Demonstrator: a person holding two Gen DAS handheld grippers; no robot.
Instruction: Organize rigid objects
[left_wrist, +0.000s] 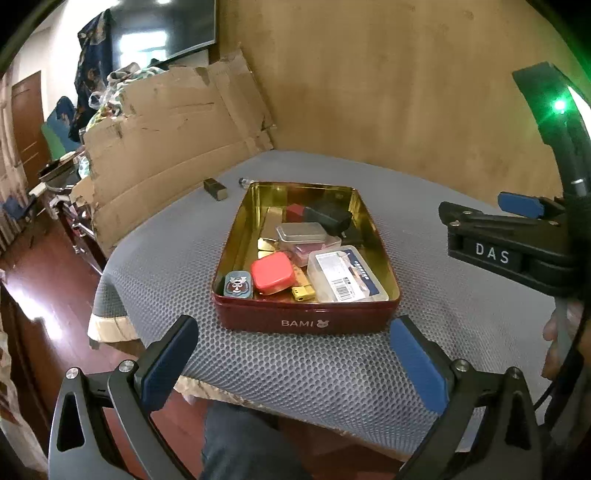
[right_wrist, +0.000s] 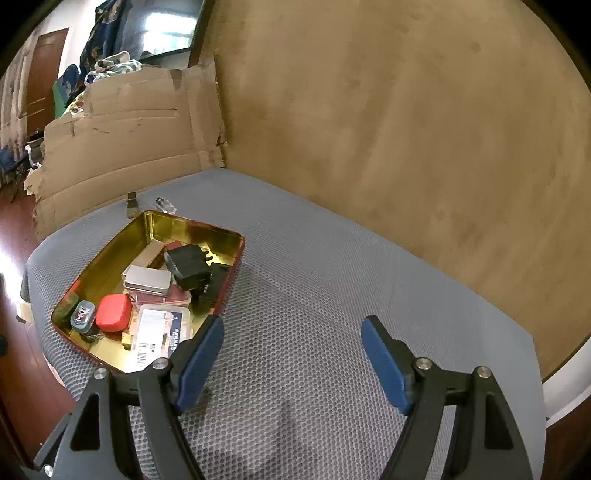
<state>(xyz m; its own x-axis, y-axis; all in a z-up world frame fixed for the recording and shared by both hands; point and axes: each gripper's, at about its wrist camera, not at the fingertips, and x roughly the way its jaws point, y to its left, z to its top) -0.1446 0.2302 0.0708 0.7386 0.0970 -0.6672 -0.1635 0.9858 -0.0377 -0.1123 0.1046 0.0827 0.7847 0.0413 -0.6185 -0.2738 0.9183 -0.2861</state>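
Left wrist view: the left gripper (left_wrist: 291, 354) is spread wide, holding nothing, just in front of the red tin (left_wrist: 306, 317) of small objects on the grey worktop (left_wrist: 443, 314). The right gripper (right_wrist: 291, 354) is likewise spread and empty over bare mat, the tin (right_wrist: 229, 280) just to its left.

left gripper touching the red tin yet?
Apart. In the left wrist view the open left gripper sits short of the red tin, with bare grey mat visible between its fingertips and the tin's front wall.
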